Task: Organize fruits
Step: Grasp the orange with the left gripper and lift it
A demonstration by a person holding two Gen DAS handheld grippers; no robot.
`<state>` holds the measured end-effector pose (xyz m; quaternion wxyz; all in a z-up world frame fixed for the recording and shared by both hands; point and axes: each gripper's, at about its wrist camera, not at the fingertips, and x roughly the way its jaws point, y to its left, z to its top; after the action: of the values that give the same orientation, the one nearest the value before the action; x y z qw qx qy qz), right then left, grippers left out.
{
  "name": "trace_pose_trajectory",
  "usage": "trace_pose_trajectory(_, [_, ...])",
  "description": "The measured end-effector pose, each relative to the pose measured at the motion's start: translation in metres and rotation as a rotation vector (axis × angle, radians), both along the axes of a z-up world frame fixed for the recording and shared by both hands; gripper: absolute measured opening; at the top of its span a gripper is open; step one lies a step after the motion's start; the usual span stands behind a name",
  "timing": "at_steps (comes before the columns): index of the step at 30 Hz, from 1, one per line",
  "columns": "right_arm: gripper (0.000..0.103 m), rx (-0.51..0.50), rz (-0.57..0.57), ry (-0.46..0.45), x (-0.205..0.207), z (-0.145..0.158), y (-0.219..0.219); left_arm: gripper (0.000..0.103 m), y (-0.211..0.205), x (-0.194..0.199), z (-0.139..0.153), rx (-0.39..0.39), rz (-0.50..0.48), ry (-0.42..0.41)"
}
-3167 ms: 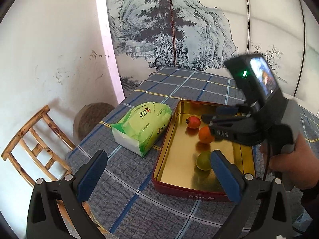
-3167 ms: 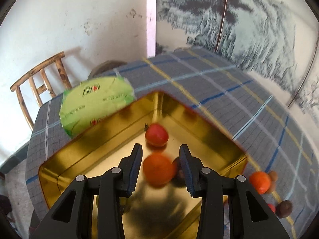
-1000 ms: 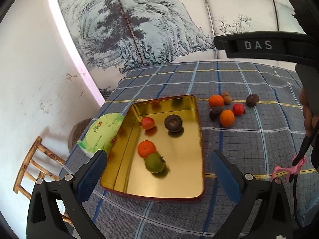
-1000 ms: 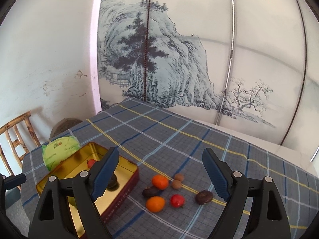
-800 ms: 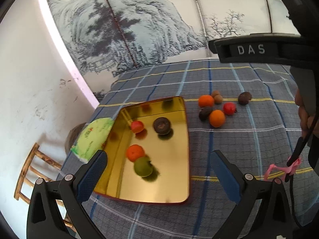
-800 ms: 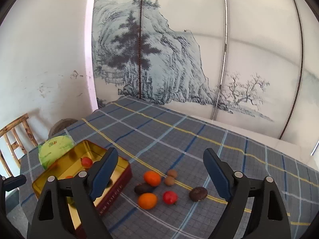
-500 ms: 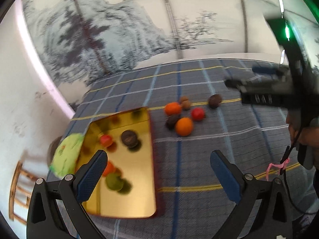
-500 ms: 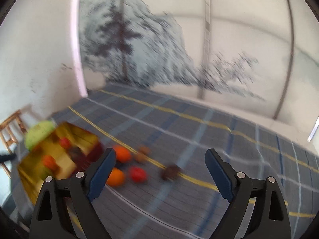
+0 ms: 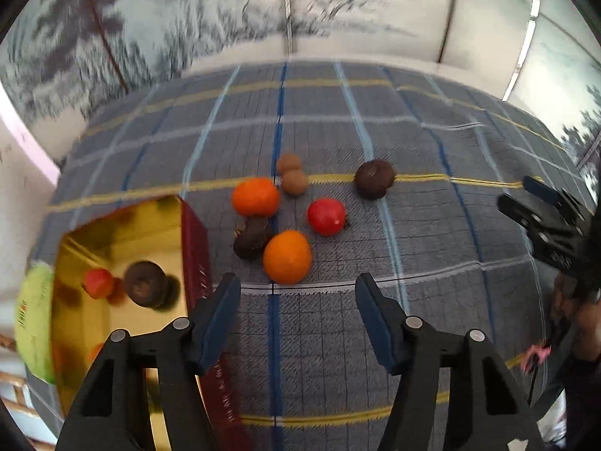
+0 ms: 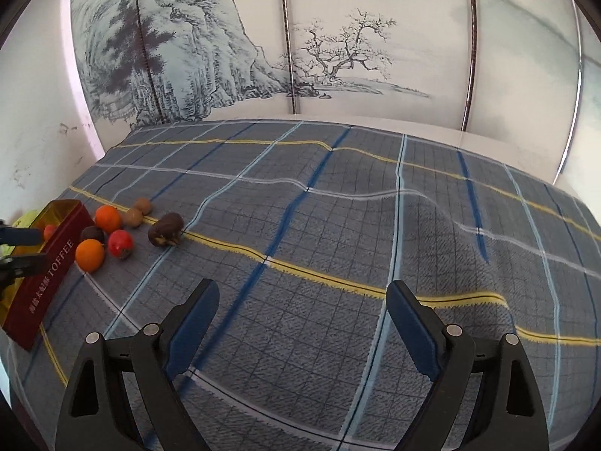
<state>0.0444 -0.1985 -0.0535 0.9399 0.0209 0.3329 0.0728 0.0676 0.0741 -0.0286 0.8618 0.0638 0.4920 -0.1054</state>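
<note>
Hovering over the grey plaid tablecloth [image 9: 432, 225], the left gripper [image 9: 296, 297] has just been closing its blue-padded jaws to a middling gap, and nothing sits between them. Just ahead of its tips lies the nearer round orange mandarin [image 9: 287, 256], touching a dark brown wrinkled fruit [image 9: 252, 236]; beyond sit a red tomato-like fruit [image 9: 326, 216], a second orange mandarin [image 9: 255, 196], two small tan round fruits [image 9: 292, 174] and another dark brown round fruit [image 9: 374, 179]. To the left stands the gold-lined red toffee tin [image 9: 193, 236], already holding several fruits.

The right gripper [image 10: 302, 314] hangs wide open and empty over bare cloth, well apart from the cluster.

The near mandarin is probably light, soft-skinned and prone to roll. Pads across its widest girth, squeezed gently, should hold it without bruising or nudging its neighbour.
</note>
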Motion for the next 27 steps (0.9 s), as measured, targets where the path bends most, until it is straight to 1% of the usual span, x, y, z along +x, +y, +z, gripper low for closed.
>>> trace_pose_trajectory(2, [0.091, 0.001, 0.008, -0.001, 0.0, -0.004, 0.0, 0.056, -0.003, 0.007, -0.006, -0.011, 0.007, 0.025])
trace_pose_trajectory(6, [0.091, 0.024, 0.021, -0.001, 0.002, -0.004, -0.002, 0.053, -0.011, 0.018, -0.017, 0.012, 0.017, 0.047])
trace_pose_trajectory(9, [0.091, 0.043, 0.028, 0.006, 0.003, -0.005, -0.004, 0.047, -0.013, 0.027, -0.024, 0.026, 0.038, 0.063])
trace_pose_trajectory(12, [0.091, 0.061, 0.032, 0.003, 0.003, -0.004, -0.005, 0.047, -0.016, 0.032, -0.028, 0.053, 0.054, 0.06])
trace_pose_trajectory(16, [0.091, 0.074, 0.038, 0.008, 0.004, -0.005, -0.006, 0.047, -0.017, 0.039, -0.034, 0.05, 0.059, 0.073])
trace_pose_trajectory(17, [0.091, 0.078, 0.039, 0.009, 0.004, -0.005, -0.006, 0.045, -0.018, 0.041, -0.036, 0.051, 0.061, 0.083])
trace_pose_trajectory(18, [0.091, 0.08, 0.039, 0.011, 0.004, -0.006, -0.008, 0.035, -0.017, 0.042, -0.039, 0.048, 0.062, 0.088])
trace_pose_trajectory(19, [0.091, 0.081, 0.039, 0.013, 0.005, -0.006, -0.008, 0.031, -0.017, 0.044, -0.042, 0.042, 0.063, 0.095])
trace_pose_trajectory(21, [0.091, 0.083, 0.039, 0.02, 0.004, -0.007, -0.006, 0.03, -0.015, 0.044, -0.045, 0.009, 0.075, 0.094])
trace_pose_trajectory(23, [0.091, 0.083, 0.036, 0.027, 0.004, -0.008, -0.006, 0.029, -0.014, 0.041, -0.044, -0.002, 0.085, 0.089])
trace_pose_trajectory(27, [0.091, 0.086, 0.039, 0.039, 0.006, -0.009, -0.006, 0.029, -0.015, 0.019, -0.027, -0.073, 0.108, 0.05])
